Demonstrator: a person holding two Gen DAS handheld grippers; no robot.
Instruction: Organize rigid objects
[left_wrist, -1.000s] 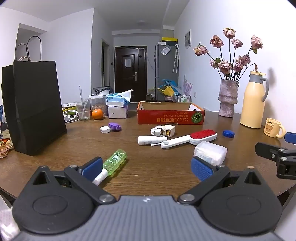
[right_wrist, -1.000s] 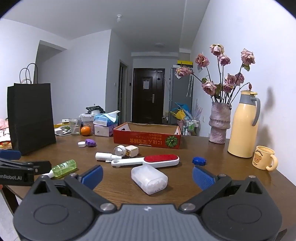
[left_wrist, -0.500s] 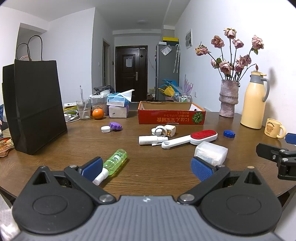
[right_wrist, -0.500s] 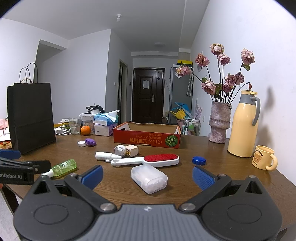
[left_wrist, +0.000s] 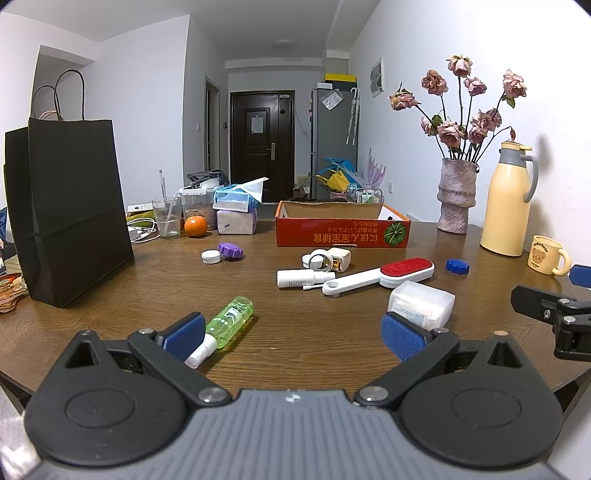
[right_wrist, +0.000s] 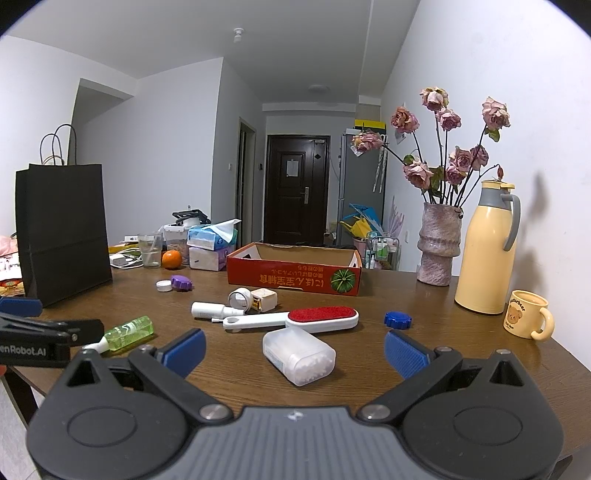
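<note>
Loose items lie on the brown table (left_wrist: 110, 295): a green spray bottle (left_wrist: 225, 321), a clear cotton-swab box (right_wrist: 299, 354), a white lint brush with a red pad (right_wrist: 295, 319), a white tube (left_wrist: 303, 277), a blue cap (right_wrist: 397, 319), a purple cap (left_wrist: 231, 251) and a small white lid (left_wrist: 210, 256). An open red cardboard box (left_wrist: 341, 229) stands behind them. My left gripper (left_wrist: 293, 334) is open and empty near the front edge, its left finger beside the green bottle. My right gripper (right_wrist: 293, 350) is open and empty, with the swab box between its fingers' line.
A black paper bag (left_wrist: 66, 206) stands at the left. A vase of dried roses (right_wrist: 439, 243), a yellow thermos (right_wrist: 487, 247) and a bear mug (right_wrist: 526, 319) stand at the right. Tissue boxes, a glass and an orange (left_wrist: 195, 226) sit at the back left.
</note>
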